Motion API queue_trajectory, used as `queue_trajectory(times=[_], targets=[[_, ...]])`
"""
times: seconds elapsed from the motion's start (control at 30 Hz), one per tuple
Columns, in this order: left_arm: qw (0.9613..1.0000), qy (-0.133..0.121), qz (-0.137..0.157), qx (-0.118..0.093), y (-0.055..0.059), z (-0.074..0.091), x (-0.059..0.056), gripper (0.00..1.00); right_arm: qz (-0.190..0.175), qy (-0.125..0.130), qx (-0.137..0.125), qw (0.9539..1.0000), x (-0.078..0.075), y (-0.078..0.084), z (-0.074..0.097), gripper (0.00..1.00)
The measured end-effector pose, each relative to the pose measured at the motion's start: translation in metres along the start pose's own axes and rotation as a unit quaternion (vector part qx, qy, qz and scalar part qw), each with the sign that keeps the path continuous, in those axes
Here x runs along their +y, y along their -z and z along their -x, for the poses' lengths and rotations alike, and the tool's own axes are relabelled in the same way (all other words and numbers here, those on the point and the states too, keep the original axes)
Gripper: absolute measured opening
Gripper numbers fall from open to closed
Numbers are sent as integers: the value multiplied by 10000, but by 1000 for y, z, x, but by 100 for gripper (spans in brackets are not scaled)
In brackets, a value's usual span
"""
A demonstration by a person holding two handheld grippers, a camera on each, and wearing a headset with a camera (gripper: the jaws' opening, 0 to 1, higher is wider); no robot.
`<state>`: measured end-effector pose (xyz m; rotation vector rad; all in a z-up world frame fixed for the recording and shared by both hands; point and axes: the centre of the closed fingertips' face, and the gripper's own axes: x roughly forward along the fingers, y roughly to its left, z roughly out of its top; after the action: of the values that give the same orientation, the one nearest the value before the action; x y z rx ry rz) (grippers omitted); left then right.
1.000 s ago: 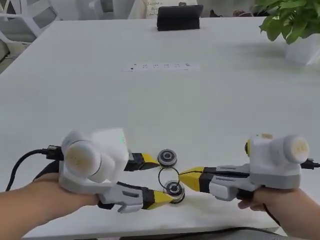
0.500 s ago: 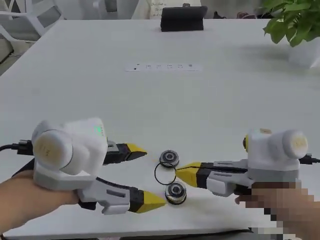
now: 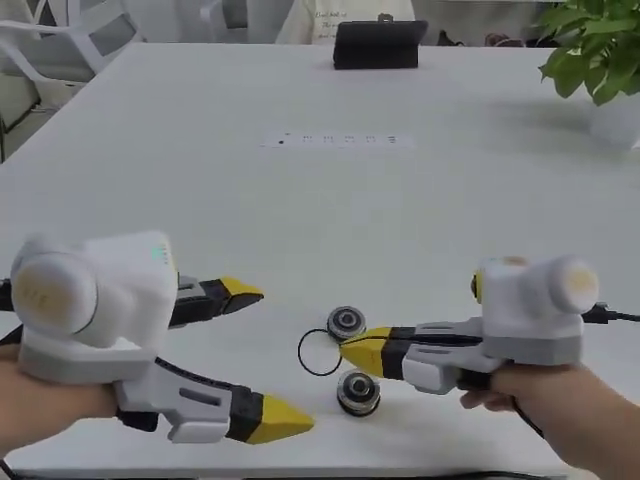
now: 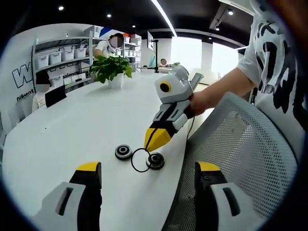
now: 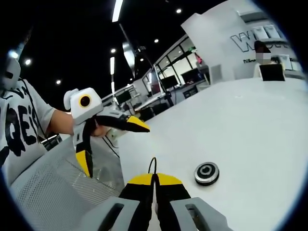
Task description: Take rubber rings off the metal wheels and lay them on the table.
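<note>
Left gripper [image 3: 265,356], held at the near left of the white table [image 3: 330,220], points toward the work with its yellow-tipped jaws spread wide. Just to its right, a thin black rubber ring [image 3: 300,353] sits between two metal wheels, the far wheel [image 3: 346,322] and the near wheel [image 3: 358,392]. Both wheels lie flat near the table's front edge. From the right, the right gripper [image 3: 345,348] reaches in with its jaws pressed together on the ring's right side. The right gripper view shows the ring edge-on, rising from between the closed tips. Whether the ring's lower edge rests on the tabletop cannot be told. Farther back, a row of sockets [image 3: 335,140] lies mid-table, a dark device [image 3: 375,45] stands at the far edge, and a potted plant [image 3: 595,50] fills the far right corner.
</note>
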<state>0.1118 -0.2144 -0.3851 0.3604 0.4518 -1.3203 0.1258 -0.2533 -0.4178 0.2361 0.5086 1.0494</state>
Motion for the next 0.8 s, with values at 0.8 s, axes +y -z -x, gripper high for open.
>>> queue_trajectory(times=[0.8], targets=[[9993, -214, 320, 6, 11, 16, 5, 90, 322, -163, 672, 9971, -4, 19, -25, 0]])
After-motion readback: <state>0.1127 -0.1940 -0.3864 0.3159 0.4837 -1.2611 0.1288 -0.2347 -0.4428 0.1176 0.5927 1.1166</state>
